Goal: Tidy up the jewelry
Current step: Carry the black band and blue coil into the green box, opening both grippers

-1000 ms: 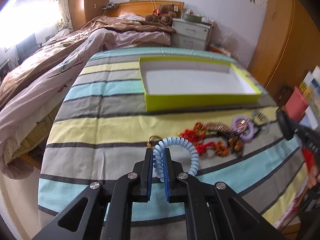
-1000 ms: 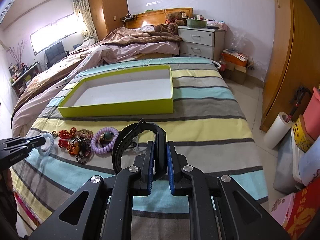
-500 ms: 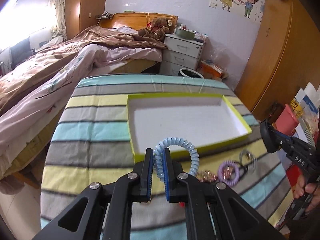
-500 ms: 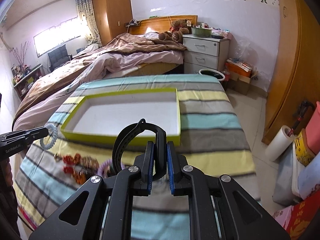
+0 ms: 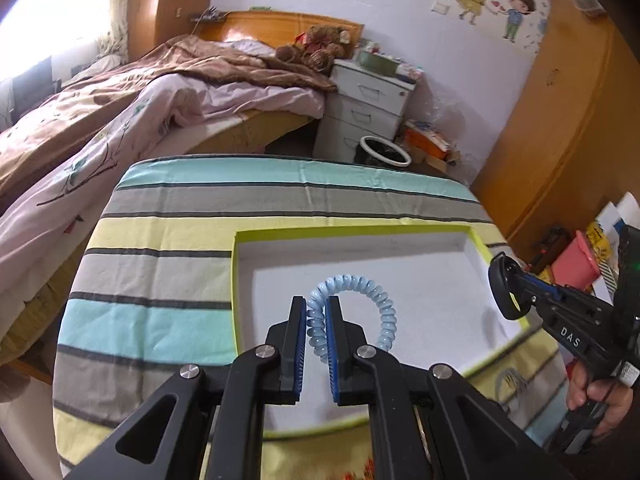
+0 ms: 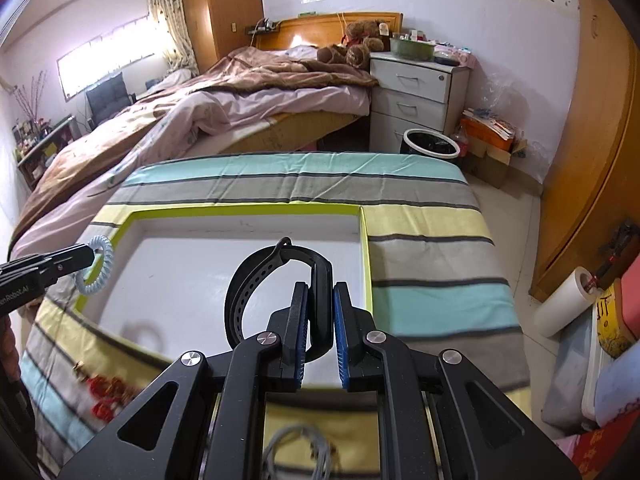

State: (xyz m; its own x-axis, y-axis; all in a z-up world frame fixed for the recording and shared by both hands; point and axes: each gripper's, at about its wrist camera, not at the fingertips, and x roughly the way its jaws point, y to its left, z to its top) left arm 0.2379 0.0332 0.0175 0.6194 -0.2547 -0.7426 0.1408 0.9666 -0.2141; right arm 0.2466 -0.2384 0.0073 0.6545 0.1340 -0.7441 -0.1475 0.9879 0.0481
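Note:
My left gripper (image 5: 316,306) is shut on a light blue spiral hair tie (image 5: 374,294), held in the air over the white floor of the lime green tray (image 5: 240,276). My right gripper (image 6: 320,294) is shut on a black watch strap (image 6: 248,286), hanging over the tray (image 6: 366,256) near its right wall. In the right wrist view the left gripper (image 6: 86,256) enters from the left with the blue hair tie (image 6: 96,268). The right gripper (image 5: 504,292) with the black strap shows at the right of the left wrist view.
The tray lies on a striped cloth (image 6: 432,256) over a small bed. Red beaded bracelets (image 6: 108,392) and a thin silver piece (image 6: 296,452) lie blurred on the cloth below the tray. A larger unmade bed, a white nightstand (image 6: 416,96) and a bin stand beyond.
Both grippers have travelled forward from above the jewelry pile to over the tray, each keeping its piece. The pile has slipped to the bottom edge of both views.

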